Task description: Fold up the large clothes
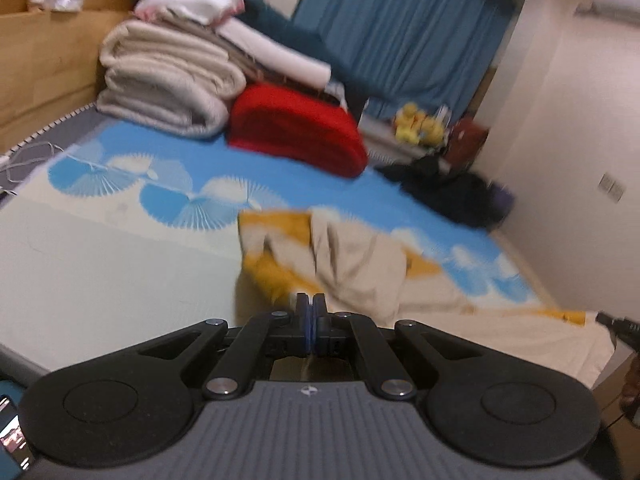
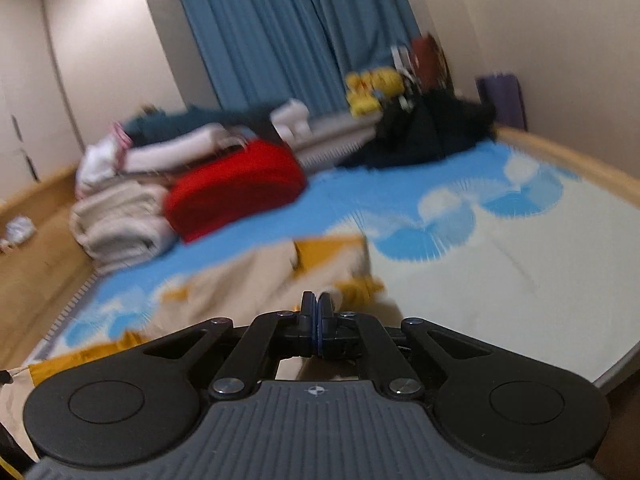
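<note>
A: Left wrist view first, quick pls.

B: Left gripper (image 1: 310,307) has its fingers pressed together, pads touching, no gap. Can't tell if any cloth is pinched btwn them; tips sit right at the near edge of the beige-and-yellow garment (image 1: 352,264). Garment lies crumpled on the blue-and-white bed sheet (image 1: 120,240), approx mid-bed. Behind it: red folded blanket (image 1: 298,136), cream folded quilts (image 1: 168,80) stacked to its left, dark clothes pile (image 1: 452,192) far right, blue curtain (image 1: 404,28) at the back.

A: And right wrist view?

B: Right gripper (image 2: 316,309) likewise closed, fingers together; whether it grips fabric, can't tell (frame's blurry). The garment (image 2: 248,280) spreads out ahead and to the left of the tips, w/ a yellow strip trailing to the lower-left edge. Red blanket (image 2: 236,192) beyond, yellow plush toys (image 2: 372,88) near the curtain (image 2: 280,28).
</note>
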Tool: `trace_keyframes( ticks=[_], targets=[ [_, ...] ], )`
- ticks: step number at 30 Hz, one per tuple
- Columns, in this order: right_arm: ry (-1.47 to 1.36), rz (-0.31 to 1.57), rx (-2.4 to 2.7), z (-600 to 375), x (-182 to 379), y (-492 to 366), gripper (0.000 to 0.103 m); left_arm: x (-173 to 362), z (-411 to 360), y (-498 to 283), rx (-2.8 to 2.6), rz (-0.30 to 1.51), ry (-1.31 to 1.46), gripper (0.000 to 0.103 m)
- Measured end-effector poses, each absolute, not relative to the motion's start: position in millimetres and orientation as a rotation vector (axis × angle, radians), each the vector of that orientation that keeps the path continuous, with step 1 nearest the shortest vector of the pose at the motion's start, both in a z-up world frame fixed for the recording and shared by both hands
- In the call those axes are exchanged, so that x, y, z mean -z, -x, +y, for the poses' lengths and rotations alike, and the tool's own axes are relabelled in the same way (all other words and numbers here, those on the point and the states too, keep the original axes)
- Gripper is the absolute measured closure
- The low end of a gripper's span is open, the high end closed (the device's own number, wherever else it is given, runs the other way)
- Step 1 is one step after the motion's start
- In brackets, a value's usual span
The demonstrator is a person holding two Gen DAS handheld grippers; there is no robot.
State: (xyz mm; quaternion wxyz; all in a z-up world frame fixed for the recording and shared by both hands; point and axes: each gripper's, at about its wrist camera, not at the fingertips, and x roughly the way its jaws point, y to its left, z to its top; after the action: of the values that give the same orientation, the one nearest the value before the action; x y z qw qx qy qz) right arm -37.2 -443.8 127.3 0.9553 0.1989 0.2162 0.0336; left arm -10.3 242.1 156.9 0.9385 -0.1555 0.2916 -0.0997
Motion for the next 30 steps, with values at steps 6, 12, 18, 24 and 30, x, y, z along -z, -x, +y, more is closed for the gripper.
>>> trace_keyframes(
  ticks=[6,12,18,24,30],
  targets=[
    [-0.483,0.322,-0.066,-470.3,-156.8,97.9,0.103,-179.3,267.7,41.4,0.215,0.549,0.42,0.103],
    [-0.525,0.312,-0.005,-480.4,-131.7,21.4,0.103,-135.4,264.7,-70.6,0.193,0.575,0.482,0.103],
    [-0.518,0.462,0.125,-474.1,-71.4,-112.0,0.103,-54.8,239.6,-183.6,0.15,0.732,0.393,0.103],
    [-0.552,0.55,0.083,-454.6,-9.6,-113.3,0.1,-17.9,234.7,-181.7,0.146,0.811,0.431,0.097],
    [-0.393,0.692,0.034,-430.6,11.5,-115.7,0.086,3.6,236.8,-186.6,0.118,0.918,0.403,0.089]
  ],
)
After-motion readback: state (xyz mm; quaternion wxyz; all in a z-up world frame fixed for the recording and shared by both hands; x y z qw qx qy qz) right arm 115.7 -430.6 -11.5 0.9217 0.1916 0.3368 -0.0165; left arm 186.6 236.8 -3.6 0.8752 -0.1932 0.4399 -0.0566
